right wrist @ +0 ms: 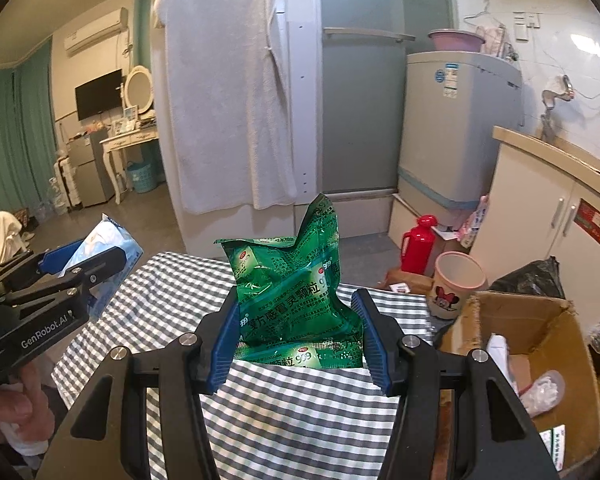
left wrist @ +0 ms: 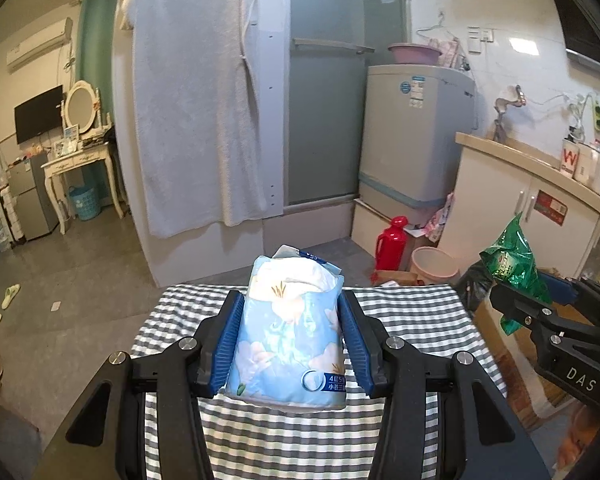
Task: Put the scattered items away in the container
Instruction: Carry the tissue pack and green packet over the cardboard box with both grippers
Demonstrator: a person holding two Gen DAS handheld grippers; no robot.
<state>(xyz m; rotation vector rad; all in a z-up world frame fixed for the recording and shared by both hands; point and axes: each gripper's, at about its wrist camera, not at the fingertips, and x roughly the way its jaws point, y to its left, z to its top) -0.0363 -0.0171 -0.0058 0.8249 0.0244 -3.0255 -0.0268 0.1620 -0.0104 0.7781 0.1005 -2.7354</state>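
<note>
My left gripper [left wrist: 289, 320] is shut on a light blue tissue pack [left wrist: 288, 340] and holds it above the checked tablecloth [left wrist: 300, 436]. My right gripper [right wrist: 296, 320] is shut on a green medicine bag [right wrist: 296, 292], also held above the cloth. In the left wrist view the right gripper [left wrist: 512, 300] with the green bag [left wrist: 514, 264] shows at the right. In the right wrist view the left gripper [right wrist: 80, 268] with the tissue pack [right wrist: 108, 248] shows at the left. An open cardboard box [right wrist: 540, 344] with several items inside stands to the right of the table.
A pink Minnie bin [right wrist: 456, 284], a red thermos [right wrist: 418, 246] and a black bag [right wrist: 532, 276] stand on the floor beyond the box. A washing machine [right wrist: 456, 128] and a white cabinet [right wrist: 540, 208] are behind. A white towel [right wrist: 228, 88] hangs ahead.
</note>
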